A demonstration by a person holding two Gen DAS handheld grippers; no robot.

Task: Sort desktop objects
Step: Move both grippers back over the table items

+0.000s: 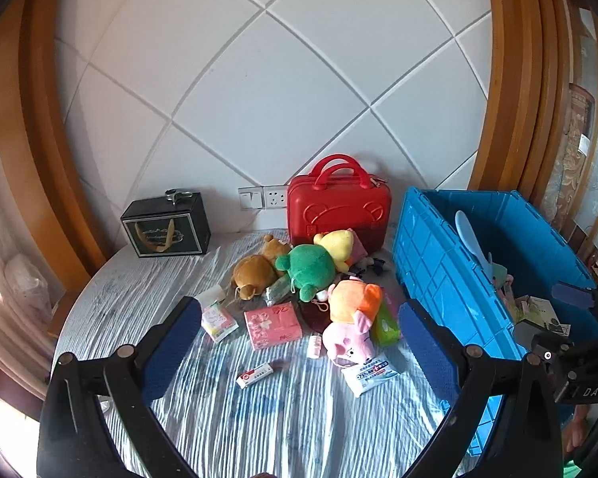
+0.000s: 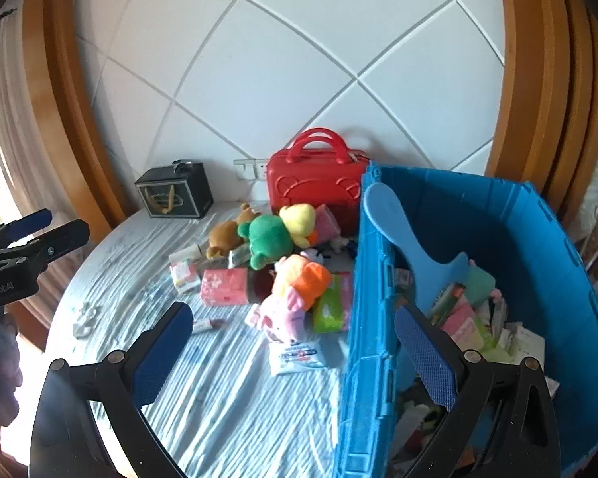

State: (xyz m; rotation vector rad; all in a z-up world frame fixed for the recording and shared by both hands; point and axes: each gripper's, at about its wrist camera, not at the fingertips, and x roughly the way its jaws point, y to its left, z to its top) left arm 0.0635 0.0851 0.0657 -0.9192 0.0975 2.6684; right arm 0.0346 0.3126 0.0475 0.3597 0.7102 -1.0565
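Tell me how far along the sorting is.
Partly done: the blue plastic crate already holds packets and a light blue fan. Nothing is in hand; the left gripper and right gripper are open and empty. Left on the striped tablecloth: plush toys such as the green frog, and a pink tissue pack.

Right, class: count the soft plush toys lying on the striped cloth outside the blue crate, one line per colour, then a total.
Brown plush bear: 1
Green plush frog: 1
Yellow plush toy: 1
Pink plush pig with orange top: 1
Total: 4
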